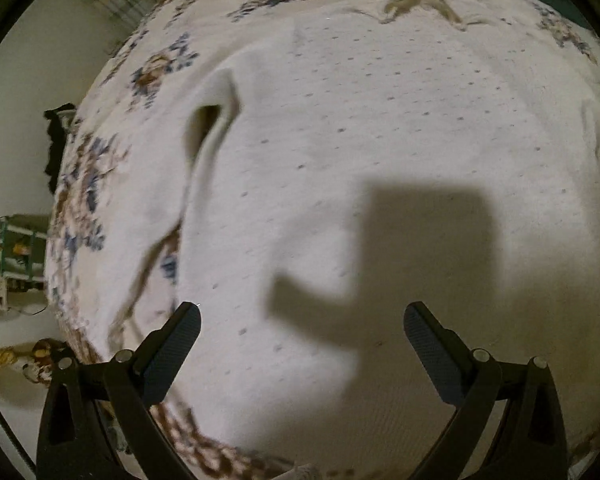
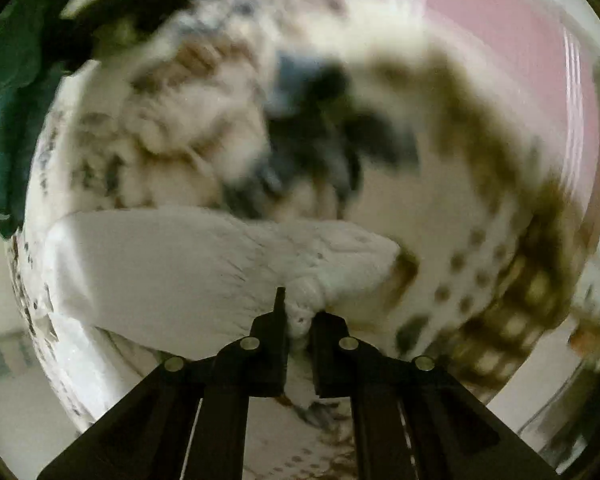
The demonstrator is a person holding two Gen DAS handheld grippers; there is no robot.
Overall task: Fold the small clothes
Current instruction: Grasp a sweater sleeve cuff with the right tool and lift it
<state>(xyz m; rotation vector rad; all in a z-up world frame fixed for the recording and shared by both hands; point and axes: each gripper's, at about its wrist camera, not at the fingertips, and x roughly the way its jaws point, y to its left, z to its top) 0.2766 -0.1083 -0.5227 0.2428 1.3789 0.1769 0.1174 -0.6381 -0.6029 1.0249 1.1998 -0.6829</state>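
A small white garment [image 1: 360, 152] with tiny grey dots lies spread flat on a flower-printed bedspread [image 1: 156, 68]. A sleeve opening [image 1: 206, 120] shows at its left. My left gripper [image 1: 302, 316] is open and empty, hovering above the garment's lower part, casting a shadow on it. In the right wrist view my right gripper [image 2: 298, 312] is shut on a bunched edge of the white garment [image 2: 188, 264] and holds it lifted above the bedspread [image 2: 480, 208].
The bed's left edge [image 1: 60, 240] drops to a floor with a green rack [image 1: 16, 248] and clutter. A dark green cloth [image 2: 16, 92] lies at the far left of the right wrist view. A pink surface [image 2: 500, 20] lies beyond the bed.
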